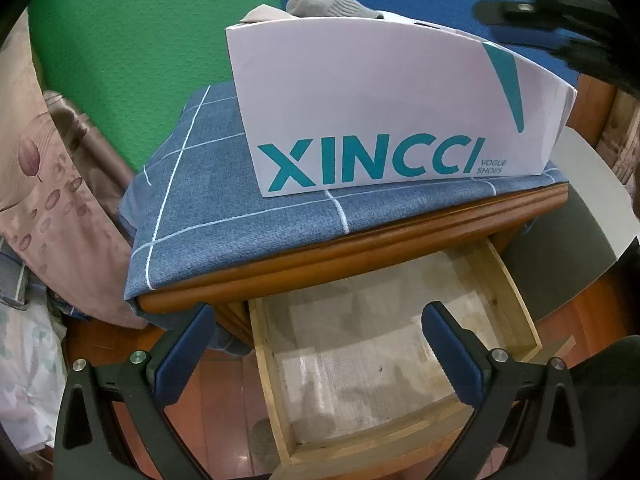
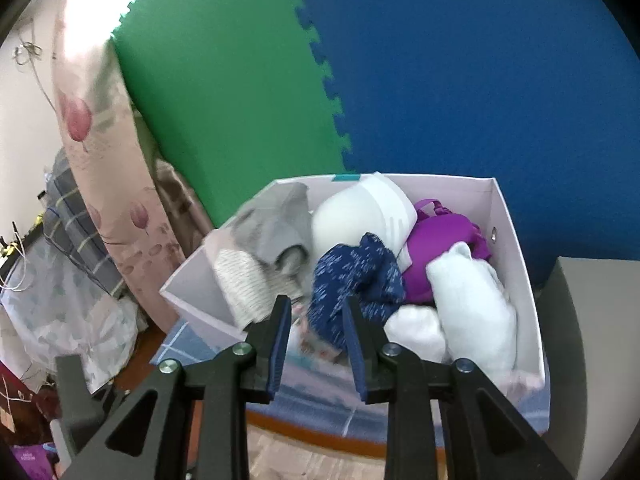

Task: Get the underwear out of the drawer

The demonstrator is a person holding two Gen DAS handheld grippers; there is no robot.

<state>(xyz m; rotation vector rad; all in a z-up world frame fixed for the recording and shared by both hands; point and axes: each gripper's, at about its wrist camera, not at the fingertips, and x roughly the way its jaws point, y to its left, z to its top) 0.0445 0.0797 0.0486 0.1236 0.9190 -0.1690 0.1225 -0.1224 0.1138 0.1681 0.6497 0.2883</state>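
Wooden pull-out drawer looks bare — left tongs spread above it, right tongs parted, pinching nothing over the white cardboard shoebox of underwear; withdraw cleanly.

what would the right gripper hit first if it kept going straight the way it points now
Most likely the dark blue patterned garment lying in the white shoe box, directly ahead of the right gripper. Its jaws are slightly apart with nothing between them. Depth is unclear, so the box's near wall might come first.
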